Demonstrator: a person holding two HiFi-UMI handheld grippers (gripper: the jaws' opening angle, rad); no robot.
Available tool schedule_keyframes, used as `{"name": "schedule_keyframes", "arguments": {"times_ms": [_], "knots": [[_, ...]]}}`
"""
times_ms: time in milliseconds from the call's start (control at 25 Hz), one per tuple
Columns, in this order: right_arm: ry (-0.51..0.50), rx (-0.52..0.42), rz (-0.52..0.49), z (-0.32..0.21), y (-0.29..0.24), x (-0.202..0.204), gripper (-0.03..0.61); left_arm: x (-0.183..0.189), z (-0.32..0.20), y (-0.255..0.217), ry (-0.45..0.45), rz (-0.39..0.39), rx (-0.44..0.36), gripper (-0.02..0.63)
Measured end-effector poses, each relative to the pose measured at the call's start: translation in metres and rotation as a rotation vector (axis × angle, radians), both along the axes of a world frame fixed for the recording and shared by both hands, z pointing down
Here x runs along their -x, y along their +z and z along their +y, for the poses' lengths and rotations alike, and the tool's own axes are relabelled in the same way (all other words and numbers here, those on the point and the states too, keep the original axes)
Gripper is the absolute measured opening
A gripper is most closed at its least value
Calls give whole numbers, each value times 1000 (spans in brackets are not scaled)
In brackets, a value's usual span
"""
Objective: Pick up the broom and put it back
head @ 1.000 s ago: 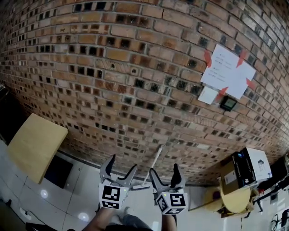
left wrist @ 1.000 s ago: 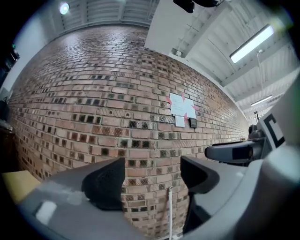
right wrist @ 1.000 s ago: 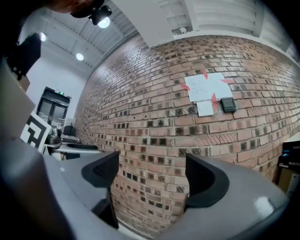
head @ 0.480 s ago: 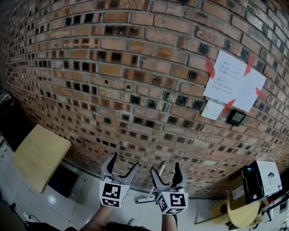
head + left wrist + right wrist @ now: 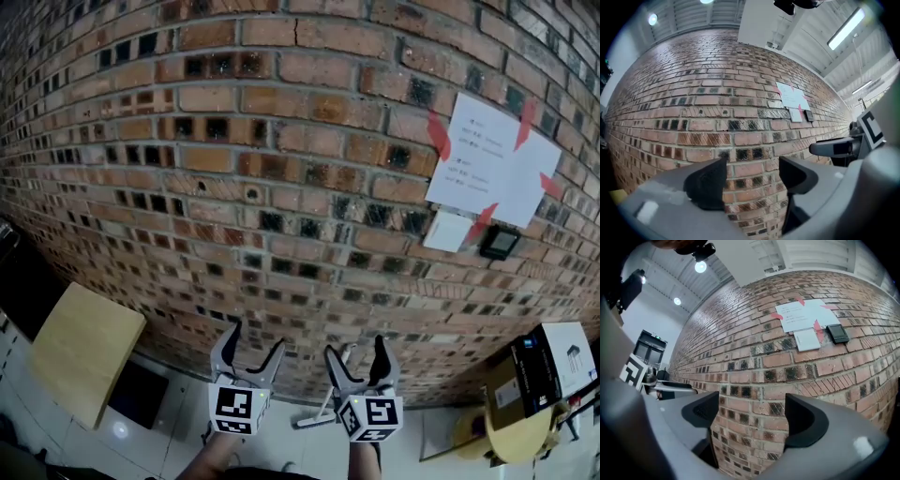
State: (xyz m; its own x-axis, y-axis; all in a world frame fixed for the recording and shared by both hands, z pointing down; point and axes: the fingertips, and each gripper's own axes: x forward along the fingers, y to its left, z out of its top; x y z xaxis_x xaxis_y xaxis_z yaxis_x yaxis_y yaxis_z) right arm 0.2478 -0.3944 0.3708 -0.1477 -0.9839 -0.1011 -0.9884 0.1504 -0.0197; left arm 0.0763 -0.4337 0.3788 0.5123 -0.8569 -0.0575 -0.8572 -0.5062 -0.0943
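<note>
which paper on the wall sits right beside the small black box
The small white note, just left of the black box; the big red-taped sheet hangs above both.

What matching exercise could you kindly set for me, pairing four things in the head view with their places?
Things:
1. paper sheet
2. wooden board
3. broom
4. black and white box

Places:
A. bottom centre, at the foot of the brick wall
B. lower left
C. taped to the wall, upper right
D. lower right

Pairs: 1-C, 2-B, 3-A, 4-D.
</note>
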Motion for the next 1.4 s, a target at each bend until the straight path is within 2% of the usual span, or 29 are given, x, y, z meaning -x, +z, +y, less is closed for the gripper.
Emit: {"name": "schedule_keyframes", "arguments": {"times_ms": [160, 400, 640, 840, 1040, 1200, 1400], "knots": [[33, -5, -5, -10, -1, 12, 443, 18, -18, 0, 20, 4, -5, 353], [22, 25, 5, -23, 6, 44, 443, 28, -31, 6, 74, -20, 15, 353], [67, 61, 8, -21, 21, 49, 443, 32, -36, 18, 124, -28, 46, 353], [115, 101, -14, -7, 38, 39, 443, 18, -31, 30, 196, -35, 86, 353], [184, 206, -37, 15, 56, 21, 443, -8, -19, 47, 292, -45, 127, 353], [250, 166, -62, 32, 73, 1, 443, -26, -7, 67, 352, -83, 155, 353], [310, 231, -87, 57, 101, -12, 443, -46, 6, 89, 415, -111, 198, 353]]}}
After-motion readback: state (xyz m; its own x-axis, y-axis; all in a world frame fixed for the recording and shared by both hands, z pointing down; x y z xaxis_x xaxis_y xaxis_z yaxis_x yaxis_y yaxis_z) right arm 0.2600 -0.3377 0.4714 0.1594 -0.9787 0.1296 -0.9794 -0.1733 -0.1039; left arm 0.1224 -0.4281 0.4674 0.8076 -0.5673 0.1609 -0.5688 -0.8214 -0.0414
